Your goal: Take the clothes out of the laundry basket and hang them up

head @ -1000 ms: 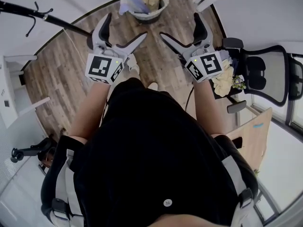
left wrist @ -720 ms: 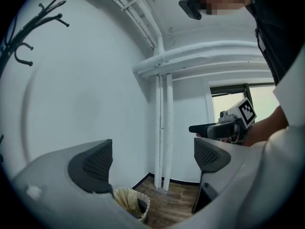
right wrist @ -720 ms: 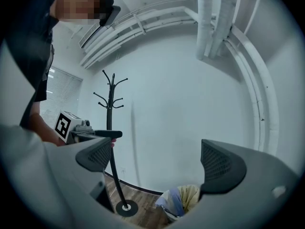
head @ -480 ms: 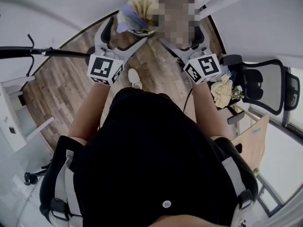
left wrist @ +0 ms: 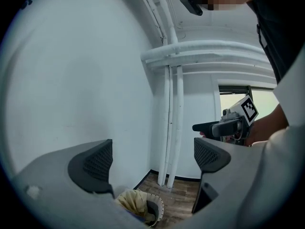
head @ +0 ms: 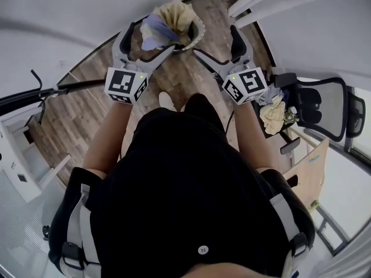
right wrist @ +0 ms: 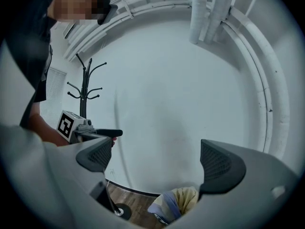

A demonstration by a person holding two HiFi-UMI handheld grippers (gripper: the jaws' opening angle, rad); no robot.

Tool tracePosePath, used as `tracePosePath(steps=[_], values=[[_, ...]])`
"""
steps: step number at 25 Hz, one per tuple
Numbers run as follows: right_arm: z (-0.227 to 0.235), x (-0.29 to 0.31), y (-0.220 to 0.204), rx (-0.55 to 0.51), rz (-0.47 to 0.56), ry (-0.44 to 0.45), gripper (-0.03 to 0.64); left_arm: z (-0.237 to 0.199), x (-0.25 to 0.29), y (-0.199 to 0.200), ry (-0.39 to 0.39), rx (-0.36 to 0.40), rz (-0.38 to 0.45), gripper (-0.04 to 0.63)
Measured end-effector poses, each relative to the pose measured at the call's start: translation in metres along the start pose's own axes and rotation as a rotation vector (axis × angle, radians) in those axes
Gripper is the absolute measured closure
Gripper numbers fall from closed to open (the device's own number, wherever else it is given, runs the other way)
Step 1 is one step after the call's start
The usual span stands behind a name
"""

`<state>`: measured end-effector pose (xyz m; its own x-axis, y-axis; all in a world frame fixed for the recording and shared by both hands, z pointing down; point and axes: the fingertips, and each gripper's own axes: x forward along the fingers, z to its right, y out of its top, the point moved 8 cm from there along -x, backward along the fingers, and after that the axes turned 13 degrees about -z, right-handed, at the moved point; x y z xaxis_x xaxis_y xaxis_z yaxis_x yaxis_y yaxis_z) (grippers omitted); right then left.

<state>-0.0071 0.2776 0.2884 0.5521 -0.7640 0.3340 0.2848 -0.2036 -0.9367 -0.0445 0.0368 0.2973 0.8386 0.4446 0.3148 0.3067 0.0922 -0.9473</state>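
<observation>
A white laundry basket point(head: 196, 35) stands on the wooden floor by the wall, filled with a pale yellow garment point(head: 175, 13) and a lavender one point(head: 152, 32). My left gripper point(head: 149, 41) hovers open just left of the basket, with nothing between its jaws. My right gripper point(head: 218, 45) is open to the basket's right, also holding nothing. The basket point(left wrist: 155, 209) and yellow cloth point(left wrist: 131, 202) show low in the left gripper view. Yellow and lavender cloth point(right wrist: 174, 203) sits low in the right gripper view. A black coat stand point(right wrist: 86, 87) rises by the wall at the left.
White pipes point(left wrist: 170, 123) run up the corner behind the basket. A black office chair point(head: 324, 106) stands at the right, next to a table edge point(head: 307, 167) with a flower bunch point(head: 273, 112). The coat stand's pole point(head: 69, 88) crosses the left of the head view.
The view has moved toward the basket. Both grippers have advanced with it and now flank the basket, still open.
</observation>
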Motion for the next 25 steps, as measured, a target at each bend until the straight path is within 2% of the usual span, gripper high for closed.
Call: tracePosePath(steps=[6, 11, 16, 25], values=[[0.050, 0.040, -0.002, 0.031, -0.016, 0.014, 0.052, -0.028, 0.053, 0.001, -0.006, -0.019, -0.025, 0.060], [0.113, 0.084, -0.008, 0.043, -0.046, 0.040, 0.057, -0.053, 0.120, 0.010, -0.018, -0.023, -0.034, 0.060], [0.177, 0.123, -0.010, 0.038, -0.089, 0.068, 0.061, -0.070, 0.194, 0.017, -0.032, 0.001, -0.100, 0.061], [0.275, 0.203, -0.049, 0.040, -0.183, 0.120, 0.063, -0.120, 0.307, -0.015, -0.015, -0.021, -0.186, 0.063]])
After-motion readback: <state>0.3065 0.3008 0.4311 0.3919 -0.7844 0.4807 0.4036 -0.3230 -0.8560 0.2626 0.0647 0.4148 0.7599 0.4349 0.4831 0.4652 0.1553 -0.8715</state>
